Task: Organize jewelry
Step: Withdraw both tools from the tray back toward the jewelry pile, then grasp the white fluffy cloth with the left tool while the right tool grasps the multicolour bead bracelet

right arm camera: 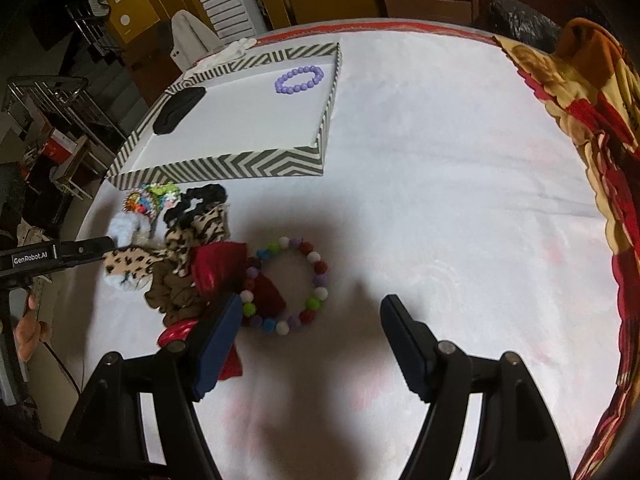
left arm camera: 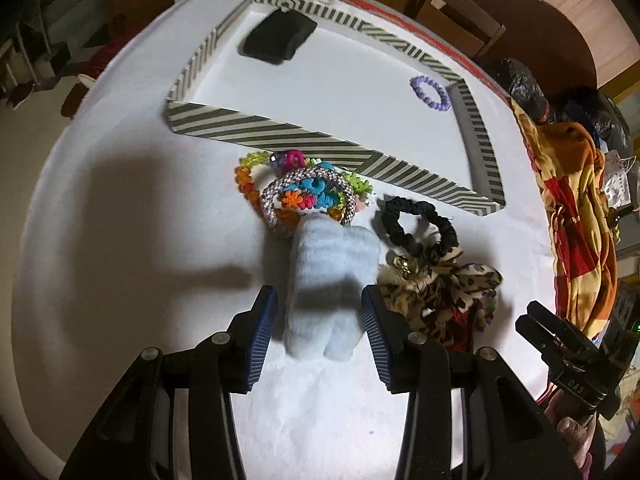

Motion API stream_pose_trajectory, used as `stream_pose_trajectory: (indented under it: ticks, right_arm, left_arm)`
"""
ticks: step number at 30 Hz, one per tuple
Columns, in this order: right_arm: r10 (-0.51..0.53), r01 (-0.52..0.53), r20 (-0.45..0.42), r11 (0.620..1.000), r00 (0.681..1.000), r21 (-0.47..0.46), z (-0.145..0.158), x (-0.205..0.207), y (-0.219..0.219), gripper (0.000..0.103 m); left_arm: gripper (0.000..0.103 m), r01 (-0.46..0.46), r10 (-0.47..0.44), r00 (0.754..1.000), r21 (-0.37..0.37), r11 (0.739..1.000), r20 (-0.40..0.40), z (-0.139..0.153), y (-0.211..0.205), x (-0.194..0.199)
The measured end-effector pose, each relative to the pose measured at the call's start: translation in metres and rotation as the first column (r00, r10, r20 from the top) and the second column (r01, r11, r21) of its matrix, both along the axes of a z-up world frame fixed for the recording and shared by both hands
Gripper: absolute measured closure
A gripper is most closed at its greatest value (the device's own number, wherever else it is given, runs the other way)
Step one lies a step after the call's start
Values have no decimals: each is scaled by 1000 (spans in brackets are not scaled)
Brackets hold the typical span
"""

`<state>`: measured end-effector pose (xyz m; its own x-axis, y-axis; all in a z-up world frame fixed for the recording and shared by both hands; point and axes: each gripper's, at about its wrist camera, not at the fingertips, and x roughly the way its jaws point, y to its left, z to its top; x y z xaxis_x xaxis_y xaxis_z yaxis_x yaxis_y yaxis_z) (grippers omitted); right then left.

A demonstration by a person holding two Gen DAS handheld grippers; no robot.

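Left tongs [left arm camera: 319,322]: standing apart, flanking a fluffy pale-blue scrunchie [left arm camera: 324,280] lying on the table [left arm camera: 120,240].
Right tongs [right arm camera: 310,342]: gaping apart above a multicoloured bead bracelet [right arm camera: 316,268].
Striped tray [right arm camera: 224,166]: holding a purple bracelet [right arm camera: 299,79].

A striped tray [right arm camera: 224,164] holds a purple bracelet [right arm camera: 299,79] far right and a black pad [right arm camera: 178,111] far left. Scrunchies [right arm camera: 176,264] and a pompom bracelet [right arm camera: 288,286] lie heaped near it.

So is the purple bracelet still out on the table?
No, the purple bracelet lies inside the striped tray, near its far corner, along with a black item.
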<state>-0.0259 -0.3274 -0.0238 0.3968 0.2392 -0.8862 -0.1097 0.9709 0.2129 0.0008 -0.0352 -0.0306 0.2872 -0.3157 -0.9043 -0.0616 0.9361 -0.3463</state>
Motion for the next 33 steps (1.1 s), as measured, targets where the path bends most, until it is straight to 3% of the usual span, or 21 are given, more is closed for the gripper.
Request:
stream_pose_trajectory:
  ticks: [6, 10, 12, 16, 19, 23, 33]
  right_arm:
    - [-8, 8, 6, 1000, 1000, -16, -11, 15, 2, 32]
    - [5, -6, -9, 998, 1000, -64, -24, 26, 8, 51]
    - [14, -15, -9, 996, 1000, -93, -31, 29, 12, 58]
    - [53, -46, 35, 981, 998, -186, -32, 29, 24, 93]
    - [49, -45, 27, 990, 998, -132, -26, 30, 20, 93]
    - [27, -21, 84, 997, 996, -69, 3, 26, 9, 93]
    - [41, -33, 217, 999, 975, -39, 74, 26, -3, 93]
  left_arm:
    - [55, 10, -12, 999, -49, 999, -46, -17, -4, 15]
    - [55, 31, -33, 999, -45, 999, -43, -21, -9, 16]
    - [64, 40, -42, 998, -49, 998, -39, -22, -11, 16]
    - [74, 44, -45, 999, -36, 998, -23, -19, -9, 14]
    - [76, 39, -39, 999, -23, 999, -5, -9, -5, 9]
    - [76, 7, -6, 999, -27, 1000, 39, 12, 9, 1]
    - [76, -52, 51, 988, 1, 999, 146, 61, 29, -3]
